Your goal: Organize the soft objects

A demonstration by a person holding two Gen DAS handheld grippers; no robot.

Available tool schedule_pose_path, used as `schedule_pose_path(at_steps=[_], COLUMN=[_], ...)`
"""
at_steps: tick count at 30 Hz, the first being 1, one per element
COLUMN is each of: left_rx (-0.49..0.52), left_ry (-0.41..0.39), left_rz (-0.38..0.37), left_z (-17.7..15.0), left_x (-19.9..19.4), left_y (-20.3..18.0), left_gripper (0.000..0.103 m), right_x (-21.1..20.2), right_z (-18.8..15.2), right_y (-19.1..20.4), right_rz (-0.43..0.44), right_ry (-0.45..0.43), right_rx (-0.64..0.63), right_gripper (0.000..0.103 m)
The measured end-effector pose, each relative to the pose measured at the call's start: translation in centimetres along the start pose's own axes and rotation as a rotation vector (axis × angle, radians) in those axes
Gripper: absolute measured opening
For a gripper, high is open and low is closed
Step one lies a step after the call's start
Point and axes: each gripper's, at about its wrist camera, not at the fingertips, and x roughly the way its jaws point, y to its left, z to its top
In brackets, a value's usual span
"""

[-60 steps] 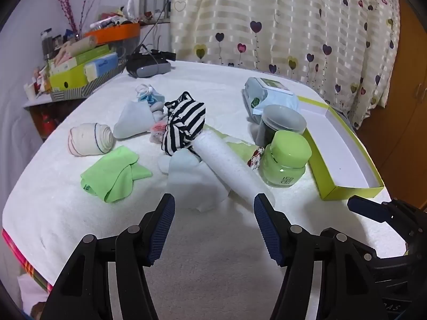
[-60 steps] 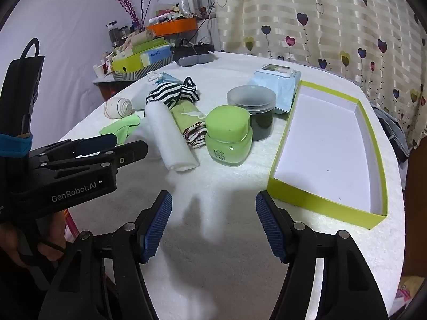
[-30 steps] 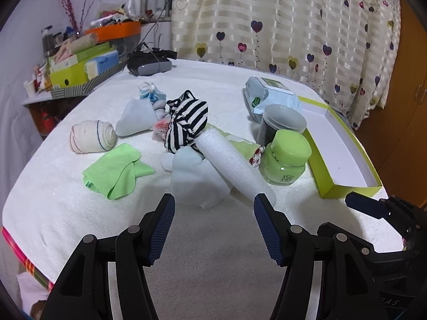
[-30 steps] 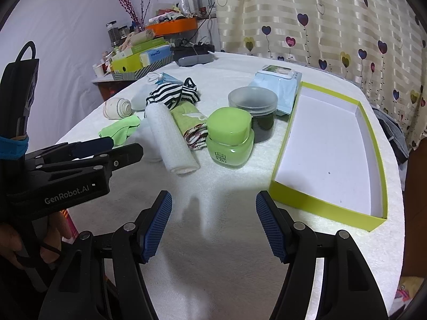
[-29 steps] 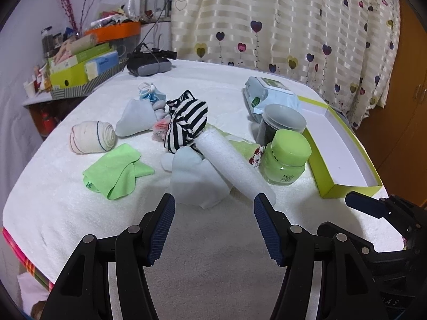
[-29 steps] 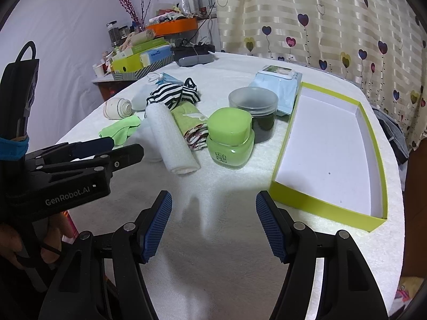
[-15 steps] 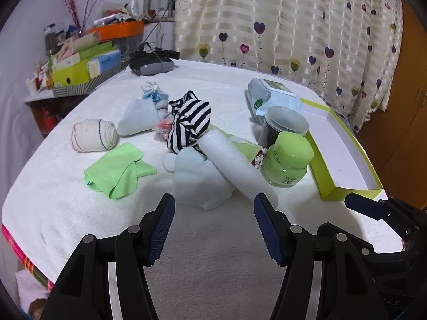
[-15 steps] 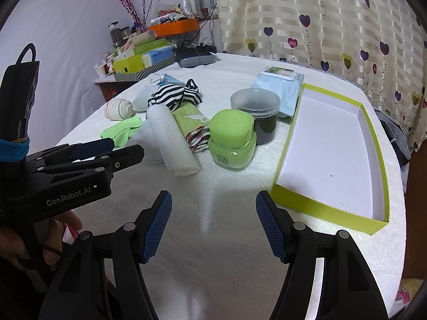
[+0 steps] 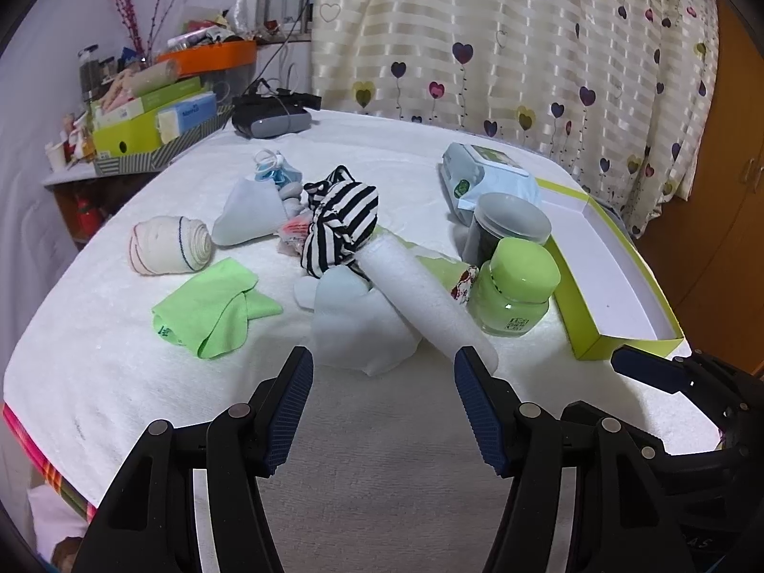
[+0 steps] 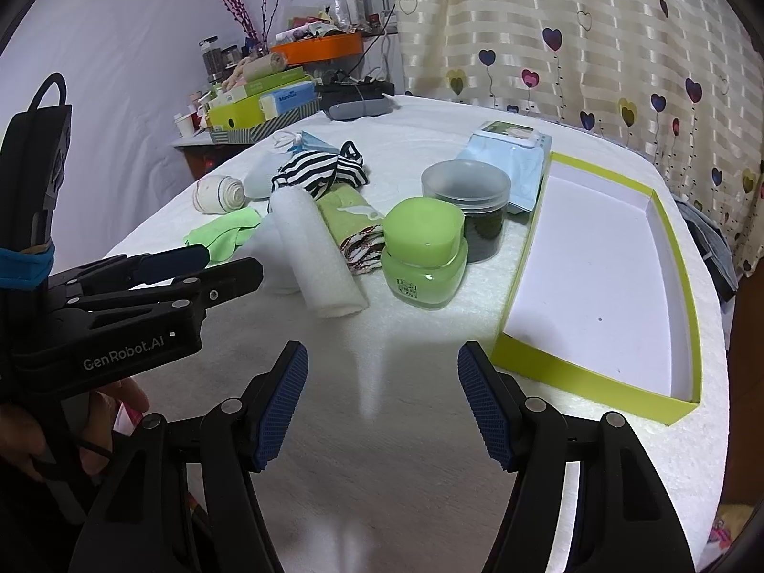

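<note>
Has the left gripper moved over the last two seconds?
Yes. The left gripper crept slightly forward: the white roll now sits lower, nearer its fingertips.

Fuzzy white terry table cover [image 9: 119,358], glossy green plastic jar [image 10: 425,253], matt cardboard box [image 10: 597,377].

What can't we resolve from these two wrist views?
- Green jar label text: too small, both views.
- Dark jar contents: unreadable through the wall, lid on.
- Patterned cloth: mostly under the green rolled towel and behind the white roll.
- Items behind the striped cloth: hidden, left view.
- Left gripper and right gripper: open, empty.
</note>
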Motion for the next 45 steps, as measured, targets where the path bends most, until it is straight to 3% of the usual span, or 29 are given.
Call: schedule_pose_path(at_steps=[45], left_rx=[-0.022], left_ry=[0.015], left_rz=[-0.062], left_z=[0.0], left_x=[0.6], left_y=[1.8], left_gripper=[0.062], right_x=[1.9], right_z=[1.5], right_y=[2.1], right_rz=[0.046], right_ry=[0.035], right_rx=[-0.066], right_gripper=[0.066])
